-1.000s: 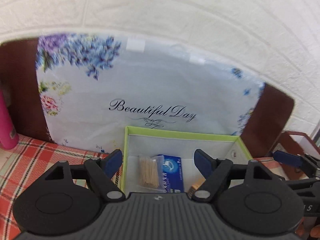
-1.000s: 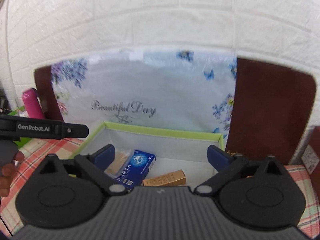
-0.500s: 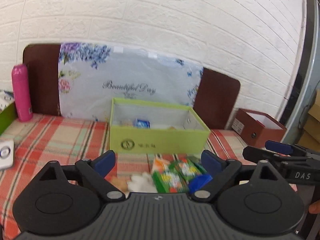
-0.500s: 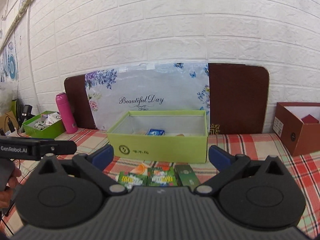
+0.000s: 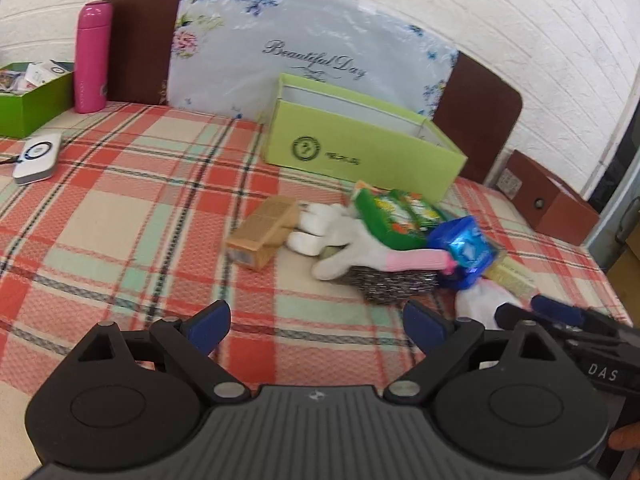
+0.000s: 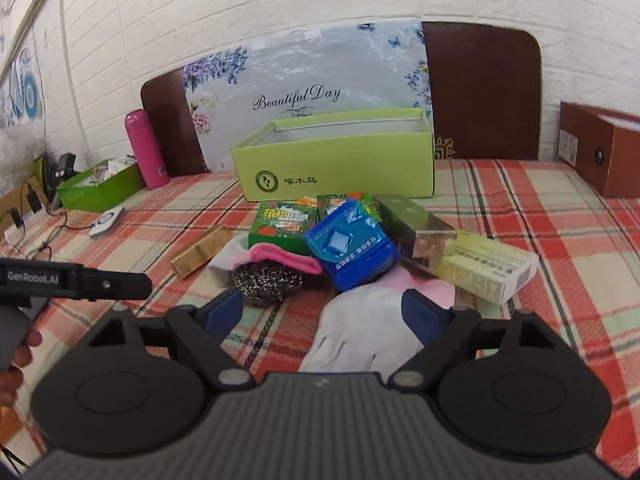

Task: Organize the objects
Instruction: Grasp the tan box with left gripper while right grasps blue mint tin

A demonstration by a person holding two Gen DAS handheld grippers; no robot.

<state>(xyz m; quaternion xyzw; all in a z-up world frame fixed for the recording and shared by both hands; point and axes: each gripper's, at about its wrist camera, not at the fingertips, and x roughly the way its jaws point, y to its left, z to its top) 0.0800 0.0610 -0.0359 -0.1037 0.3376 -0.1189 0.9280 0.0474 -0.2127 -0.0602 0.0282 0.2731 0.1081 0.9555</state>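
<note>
Hovering over the plaid counter (image 5: 120,208) | left view: left gripper (image 5: 316,326) jaws spread wide, empty, aimed short of the pile; one green box (image 5: 360,148) waits behind it | right view: right gripper (image 6: 322,312) jaws just narrowing, unclamped, over one white glove (image 6: 360,332); two snack packs (image 6: 280,222), one blue pack (image 6: 352,246), one scourer (image 6: 266,280).

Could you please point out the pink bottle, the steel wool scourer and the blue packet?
Pink cylindrical bottle (image 6: 146,150): right wrist view, mid-body.
Grey steel wool scourer (image 6: 266,282): right wrist view, centre.
Blue plastic packet (image 6: 352,246): right wrist view, top face.
</note>
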